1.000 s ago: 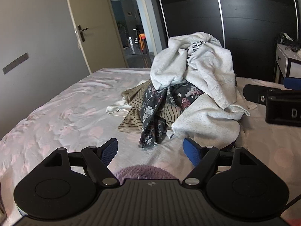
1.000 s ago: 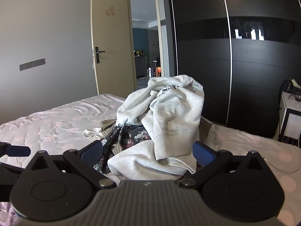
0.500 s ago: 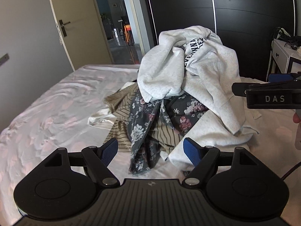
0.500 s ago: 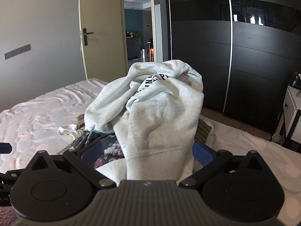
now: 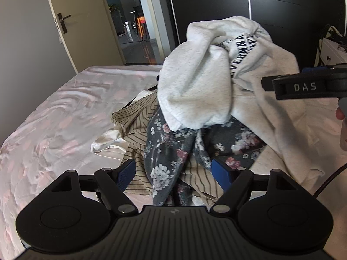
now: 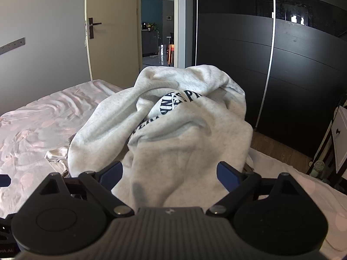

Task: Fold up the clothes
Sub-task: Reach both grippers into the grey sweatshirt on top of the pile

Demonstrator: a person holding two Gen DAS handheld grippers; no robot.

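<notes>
A heap of clothes lies on the bed. On top is a light grey sweatshirt with dark lettering. Under it are a dark floral garment, a beige striped one and a cream piece. My left gripper is open at the near foot of the heap, with the floral cloth hanging between its blue pads, untouched. My right gripper is closing, and the sweatshirt bulges between its fingers without being pinched. It also shows side-on in the left wrist view as the right gripper, level with the sweatshirt.
A black sliding wardrobe stands behind the bed, with an open door and a doorway to its left. A white nightstand is at the right. A person's hand and a cable are at the right edge.
Both grippers have moved in towards the heap, which looks much larger now. The sweatshirt now fills the space between the right gripper's fingers, which stand slightly narrower.
</notes>
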